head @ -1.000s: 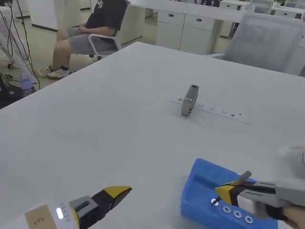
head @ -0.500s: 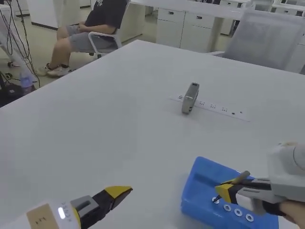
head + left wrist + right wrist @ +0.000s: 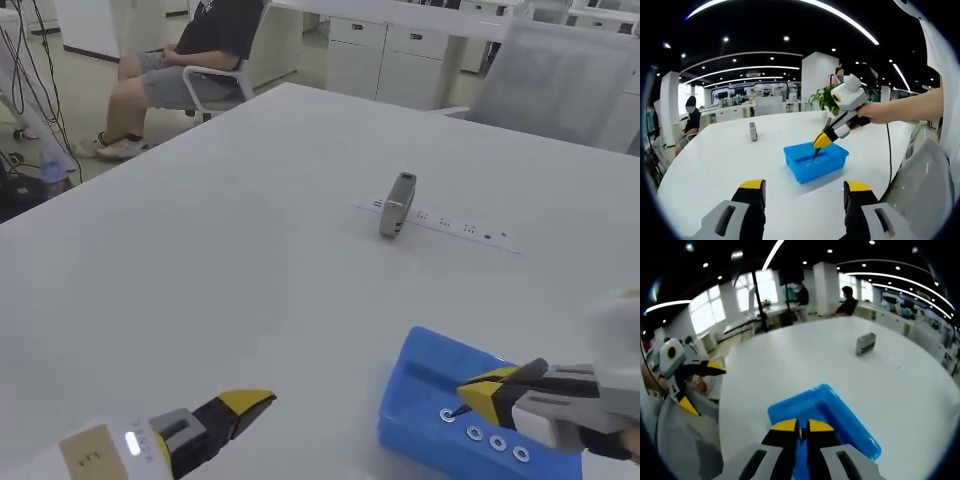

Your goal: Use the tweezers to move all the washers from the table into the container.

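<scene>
Right tongs (image 3: 468, 393) at 4 o'clock in the head view, pinched narrow on the tweezers (image 3: 456, 411), gripped along the jaw line; in the right gripper view the tweezers (image 3: 800, 433) show as a thin strip between the closed yellow tips. Tweezer point is down inside the blue container (image 3: 400, 420) at 5 o'clock on the white tabletop (image 3: 200, 250). Four washers (image 3: 497, 444) lie in a row in the container; the point is at the 10 o'clock end one, can't tell if it's gripped. Left tongs (image 3: 262, 402) at 7 o'clock, spread wide, holding nothing, off the container's 9 o'clock side. Small grey device (image 3: 398, 205) sits at 2 o'clock of centre, well apart from the container.
</scene>
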`<state>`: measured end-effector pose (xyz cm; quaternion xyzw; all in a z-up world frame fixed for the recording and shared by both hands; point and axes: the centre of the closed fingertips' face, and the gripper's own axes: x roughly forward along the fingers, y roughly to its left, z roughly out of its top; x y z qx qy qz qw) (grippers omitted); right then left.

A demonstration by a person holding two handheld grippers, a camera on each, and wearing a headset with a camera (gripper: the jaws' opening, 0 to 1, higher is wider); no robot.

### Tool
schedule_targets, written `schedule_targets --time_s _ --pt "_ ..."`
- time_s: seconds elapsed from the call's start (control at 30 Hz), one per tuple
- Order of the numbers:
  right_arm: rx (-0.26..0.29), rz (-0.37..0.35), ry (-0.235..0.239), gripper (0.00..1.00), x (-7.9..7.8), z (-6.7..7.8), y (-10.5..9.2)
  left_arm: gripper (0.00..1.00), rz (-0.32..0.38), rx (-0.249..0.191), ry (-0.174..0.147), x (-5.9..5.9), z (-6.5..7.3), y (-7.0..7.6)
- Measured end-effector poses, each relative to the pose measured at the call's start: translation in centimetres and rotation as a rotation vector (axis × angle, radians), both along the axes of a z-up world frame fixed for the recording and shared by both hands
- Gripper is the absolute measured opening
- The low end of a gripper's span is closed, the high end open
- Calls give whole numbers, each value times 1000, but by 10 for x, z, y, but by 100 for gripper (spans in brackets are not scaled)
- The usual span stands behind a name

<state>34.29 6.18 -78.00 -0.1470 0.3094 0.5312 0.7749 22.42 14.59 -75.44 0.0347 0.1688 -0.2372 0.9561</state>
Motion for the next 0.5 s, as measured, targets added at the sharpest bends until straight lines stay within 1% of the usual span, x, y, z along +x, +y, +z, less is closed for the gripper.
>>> schedule_targets --time_s 0.07,0.17,0.23,0.3,0.4,0.43,0.47,0.5 --pt "6 15 -8 2 -9 8 0 62 0 5 2 0 -1 0" --pt "11 38 -16 2 -21 16 -2 62 -1 9 3 0 -1 1" --pt "11 52 -18 2 -28 19 -4 62 -2 8 2 0 -1 0" --pt "2 70 -10 3 -38 19 -6 62 -3 10 3 0 -1 1" --pt "-42 118 24 3 -59 11 -13 61 -4 14 5 -1 -2 1" --pt "-79 145 34 3 -68 4 -18 61 -5 15 6 -1 -2 1" --pt "-130 170 35 3 -76 -4 -24 61 -5 15 7 -1 -2 0" --pt "-147 178 37 3 -78 -7 -26 61 -5 15 6 -1 -2 0"
